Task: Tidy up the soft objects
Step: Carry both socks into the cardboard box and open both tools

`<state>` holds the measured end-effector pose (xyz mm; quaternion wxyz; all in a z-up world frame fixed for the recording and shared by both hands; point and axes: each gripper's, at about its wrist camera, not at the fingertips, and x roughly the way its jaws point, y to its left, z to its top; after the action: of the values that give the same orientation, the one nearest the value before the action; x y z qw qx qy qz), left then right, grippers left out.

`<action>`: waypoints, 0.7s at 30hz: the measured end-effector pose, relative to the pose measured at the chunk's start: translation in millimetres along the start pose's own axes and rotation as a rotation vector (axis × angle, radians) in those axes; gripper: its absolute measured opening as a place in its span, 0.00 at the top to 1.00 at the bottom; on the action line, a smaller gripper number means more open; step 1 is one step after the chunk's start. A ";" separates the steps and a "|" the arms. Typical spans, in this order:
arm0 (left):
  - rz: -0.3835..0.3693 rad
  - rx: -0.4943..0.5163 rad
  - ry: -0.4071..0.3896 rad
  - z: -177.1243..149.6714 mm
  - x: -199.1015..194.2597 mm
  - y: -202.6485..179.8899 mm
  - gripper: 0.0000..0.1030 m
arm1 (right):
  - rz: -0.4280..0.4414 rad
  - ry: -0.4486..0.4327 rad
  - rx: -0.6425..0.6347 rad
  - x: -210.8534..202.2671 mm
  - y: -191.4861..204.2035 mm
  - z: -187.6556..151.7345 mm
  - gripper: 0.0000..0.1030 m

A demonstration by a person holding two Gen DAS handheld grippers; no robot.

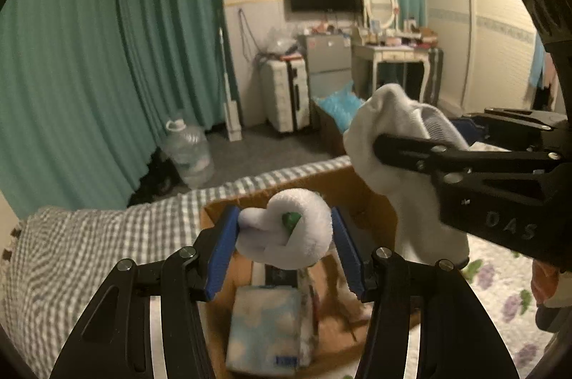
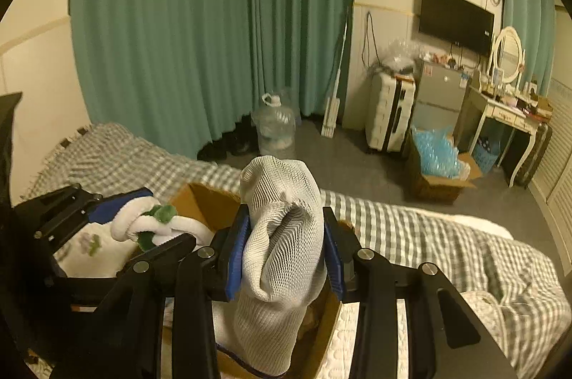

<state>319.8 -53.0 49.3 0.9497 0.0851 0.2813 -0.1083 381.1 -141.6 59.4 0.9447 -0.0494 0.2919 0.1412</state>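
Teal curtains [image 2: 200, 32] hang along the wall, with a clear water jug [image 2: 274, 126] on the grey floor at their foot. A black TV [image 2: 455, 18] is wall-mounted above a small grey fridge [image 2: 438, 96]; a white suitcase [image 2: 390, 112] stands just beside the fridge. White vanity table [image 1: 393, 55] with oval mirror [image 1: 380, 0]; gingham bedspread [image 2: 429, 229] across the bed.

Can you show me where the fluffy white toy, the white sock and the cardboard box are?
fluffy white toy [image 1: 286, 232], left wrist view, on its plush body between the tongs.
white sock [image 2: 282, 246], right wrist view, on its mesh middle.
cardboard box [image 1: 361, 189], left wrist view, on its far wall.
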 end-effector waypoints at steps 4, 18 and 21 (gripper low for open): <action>-0.021 0.002 0.039 -9.5 27.9 -2.1 0.49 | 0.002 0.036 0.013 32.1 -10.9 -15.0 0.64; 0.029 0.030 0.070 -4.8 30.2 -11.0 0.38 | -0.016 -0.021 0.055 4.6 -21.1 -6.2 0.30; 0.050 0.022 0.041 8.9 -2.1 -9.6 0.37 | -0.051 -0.050 0.033 -34.6 -15.6 6.5 0.29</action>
<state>320.2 -63.9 56.8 0.9451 0.1050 0.2972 -0.0859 361.9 -163.6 84.4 0.9556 -0.0375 0.2693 0.1133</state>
